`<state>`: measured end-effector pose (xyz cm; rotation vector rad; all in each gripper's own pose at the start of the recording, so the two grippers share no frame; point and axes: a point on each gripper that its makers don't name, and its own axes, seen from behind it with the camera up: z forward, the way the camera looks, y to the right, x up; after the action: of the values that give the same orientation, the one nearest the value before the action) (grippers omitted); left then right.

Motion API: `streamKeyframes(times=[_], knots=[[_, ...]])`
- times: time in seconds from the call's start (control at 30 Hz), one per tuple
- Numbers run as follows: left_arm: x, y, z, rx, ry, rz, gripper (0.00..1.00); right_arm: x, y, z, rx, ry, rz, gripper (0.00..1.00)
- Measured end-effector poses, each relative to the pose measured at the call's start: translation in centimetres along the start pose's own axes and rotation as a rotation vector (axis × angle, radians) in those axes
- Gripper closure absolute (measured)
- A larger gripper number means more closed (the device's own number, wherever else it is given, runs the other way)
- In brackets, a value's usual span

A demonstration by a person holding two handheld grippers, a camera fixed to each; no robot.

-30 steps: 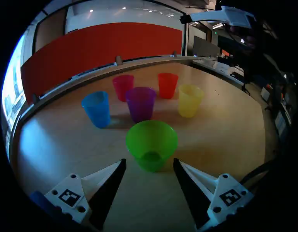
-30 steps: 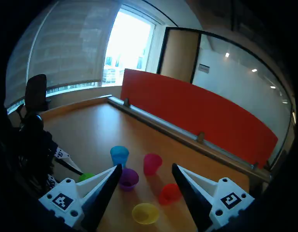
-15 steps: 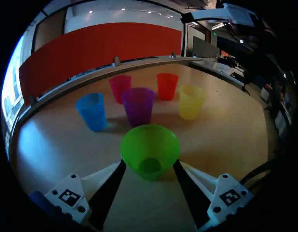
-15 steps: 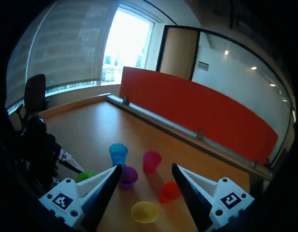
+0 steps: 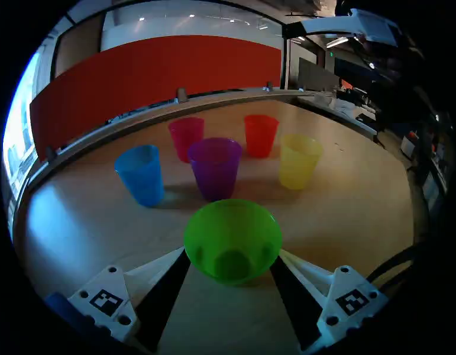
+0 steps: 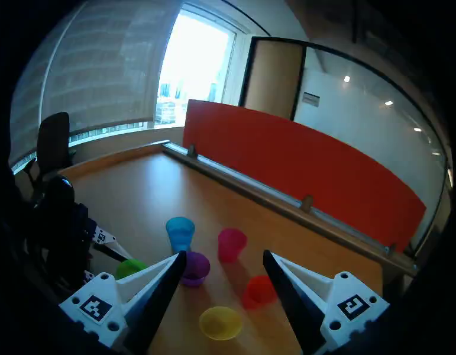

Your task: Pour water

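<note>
On the worktop (image 5: 346,201), the green cup (image 5: 232,236) stood upright, long axis vertical and mouth upward, between the spread fingers of your left gripper (image 5: 230,254), contact with them unclear, while your right gripper (image 6: 223,253) hung released and empty above the worktop.

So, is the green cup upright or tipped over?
Upright: the green cup stands on the table, its open rim facing up.

The green cup (image 5: 232,239) stands on the counter (image 5: 346,201) between the left gripper's (image 5: 232,254) spread fingers (image 5: 162,284). Beyond it stand a blue cup (image 5: 140,174), purple cup (image 5: 214,167), pink cup (image 5: 187,137), red cup (image 5: 261,135) and yellow cup (image 5: 298,160).
</note>
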<state>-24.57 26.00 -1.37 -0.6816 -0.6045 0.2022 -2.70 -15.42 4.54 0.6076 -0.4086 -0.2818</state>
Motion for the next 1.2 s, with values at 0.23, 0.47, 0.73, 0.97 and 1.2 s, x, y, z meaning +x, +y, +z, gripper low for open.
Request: streamKeyframes(times=[0.23, 0.47, 0.73, 0.97, 1.2], knots=[[0.6, -0.1, -0.2, 0.000, 0.016, -0.003, 0.11, -0.1, 0.2, 0.2, -0.002, -0.002, 0.003, 0.00], [1.3, -0.4, -0.7, 0.002, 0.020, 0.010, 0.13, 0.0, 0.2, 0.4, 0.000, 0.004, 0.007, 0.00], [2.4, -1.0, -2.4, 0.009, 0.025, -0.014, 0.13, 0.3, 0.0, 0.9, 0.007, 0.015, 0.009, 0.00], [3.9, -2.1, -4.9, 0.034, 0.055, -0.040, 0.13, 1.0, -0.6, 1.6, 0.023, 0.030, 0.007, 0.00], [5.7, -3.2, -8.4, 0.071, 0.095, -0.050, 0.13, 1.4, -1.5, 3.2, 0.055, 0.034, -0.014, 0.00]])
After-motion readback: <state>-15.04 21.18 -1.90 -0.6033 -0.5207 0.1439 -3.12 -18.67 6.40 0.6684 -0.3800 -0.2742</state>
